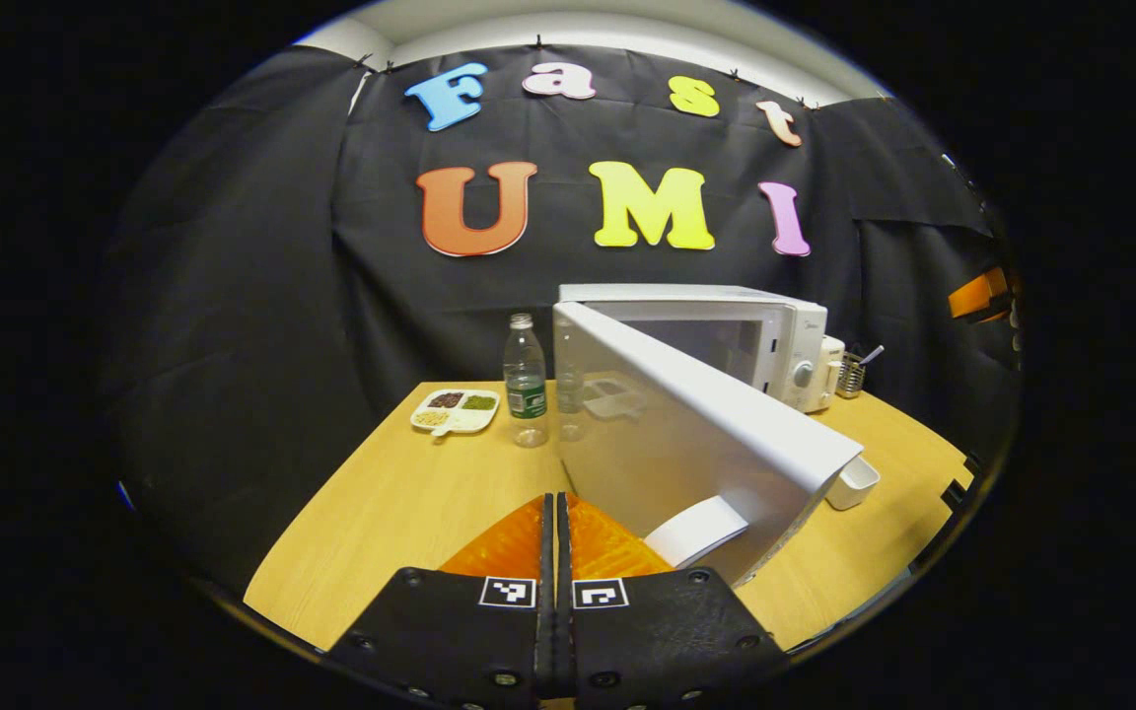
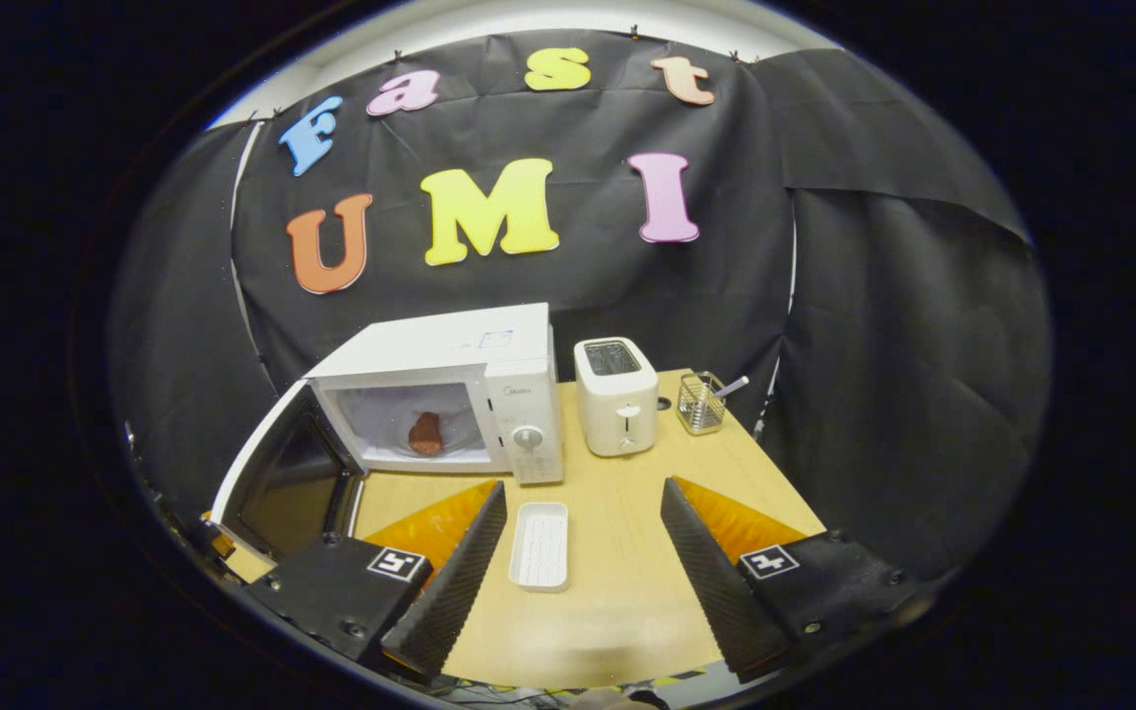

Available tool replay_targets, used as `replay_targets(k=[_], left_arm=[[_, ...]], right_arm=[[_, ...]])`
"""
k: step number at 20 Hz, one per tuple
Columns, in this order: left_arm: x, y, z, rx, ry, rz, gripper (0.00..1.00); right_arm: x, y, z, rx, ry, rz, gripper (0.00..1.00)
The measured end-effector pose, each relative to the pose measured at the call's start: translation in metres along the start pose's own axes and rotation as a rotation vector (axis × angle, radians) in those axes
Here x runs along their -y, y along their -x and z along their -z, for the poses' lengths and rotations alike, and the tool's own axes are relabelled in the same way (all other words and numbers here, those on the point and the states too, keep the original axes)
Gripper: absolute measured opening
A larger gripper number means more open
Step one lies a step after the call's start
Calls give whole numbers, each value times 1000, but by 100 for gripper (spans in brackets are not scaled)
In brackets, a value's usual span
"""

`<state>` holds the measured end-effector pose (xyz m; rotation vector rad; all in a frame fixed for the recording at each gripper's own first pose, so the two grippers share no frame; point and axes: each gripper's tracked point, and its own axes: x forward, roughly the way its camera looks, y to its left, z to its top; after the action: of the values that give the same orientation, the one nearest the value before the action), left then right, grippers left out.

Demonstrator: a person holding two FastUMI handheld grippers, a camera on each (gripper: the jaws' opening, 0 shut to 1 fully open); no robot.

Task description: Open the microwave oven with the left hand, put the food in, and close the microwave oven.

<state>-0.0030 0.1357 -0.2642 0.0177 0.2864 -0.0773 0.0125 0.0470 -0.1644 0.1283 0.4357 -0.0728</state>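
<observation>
Closing remains: your left gripper is clenched empty, right gripper spread. Food sits inside the microwave near the desk's back edge. Push the door's free edge; it is rigid, light, hinged.

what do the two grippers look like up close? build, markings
Left gripper and right gripper match: black blocky finger carriers with screw heads, each carrying a square black-and-white fiducial tag. Finger inner faces are finely ribbed, seen best in the right gripper view. No cables or sleeves visible.

microwave white | food reddish-brown | table light wood | toaster cream
</observation>
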Motion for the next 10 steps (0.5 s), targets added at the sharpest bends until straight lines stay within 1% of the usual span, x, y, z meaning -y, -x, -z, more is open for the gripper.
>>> replay_targets(k=[3,4,5,6,10], left_arm=[[39,-10,-2,-7,-22,67,0],[51,-14,-6,-3,-26,91,0],[63,-16,-10,2,-30,111,0],[73,-20,-12,5,-37,127,0],[112,-39,-19,2,-63,189,0]], right_arm=[[17,4,3,-16,-12,9,100],[22,4,4,-19,-15,13,91],[28,4,5,-22,-18,18,90],[34,4,7,-25,-22,21,100],[59,4,13,-40,-44,42,100]])
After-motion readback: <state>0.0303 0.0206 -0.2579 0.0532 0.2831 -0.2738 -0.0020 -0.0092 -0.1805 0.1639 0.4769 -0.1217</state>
